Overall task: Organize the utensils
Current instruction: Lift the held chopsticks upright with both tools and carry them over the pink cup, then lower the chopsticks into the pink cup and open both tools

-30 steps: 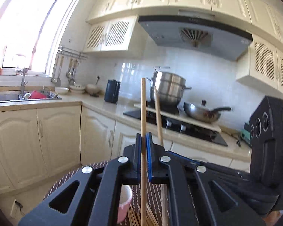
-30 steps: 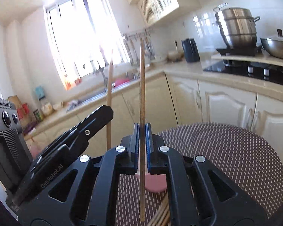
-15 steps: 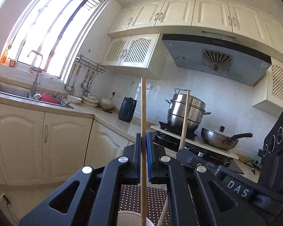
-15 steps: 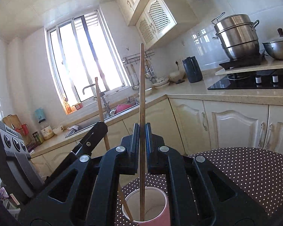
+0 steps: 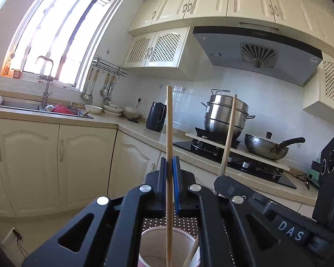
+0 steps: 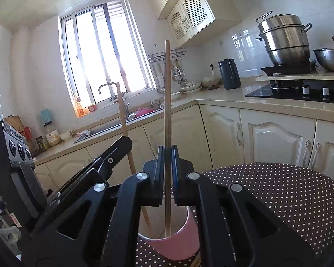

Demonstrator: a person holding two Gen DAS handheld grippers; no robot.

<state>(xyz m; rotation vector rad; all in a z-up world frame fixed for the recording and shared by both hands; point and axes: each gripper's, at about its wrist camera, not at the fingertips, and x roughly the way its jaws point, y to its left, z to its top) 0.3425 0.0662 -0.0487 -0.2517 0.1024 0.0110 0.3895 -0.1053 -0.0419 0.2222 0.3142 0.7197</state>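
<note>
**Two chopsticks held upright over one pink cup**

Item 1. Left gripper (image 5: 169, 173): jaws clenched on a wooden chopstick (image 5: 169, 146), held upright. The stick's lower end reaches down inside the pink cup (image 5: 144, 251), its upper end standing well above the jaws.

Item 2. Right gripper (image 6: 167, 162): jaws grasping a second chopstick (image 6: 167, 102), also upright, with its lower end inside the same cup, seen here as pink-walled with a pale interior (image 6: 178, 242). In the left wrist view this second stick (image 5: 228, 138) leans slightly beside the first, and its tip shows within the cup.

Item 3. Cup: stands on a round table with a brown, white-dotted cloth (image 6: 278, 191), near the table edge closest to both grippers. Both sticks occupy the cup together, apart from each other at the rim.

Item 4. Surroundings: cream kitchen cabinets; a stacked steel steamer pot (image 5: 226, 115) on the hob; a wok (image 5: 267, 146) just beside it; a dark kettle (image 5: 155, 116) on the counter; a sink (image 5: 22, 105) under the window.
</note>
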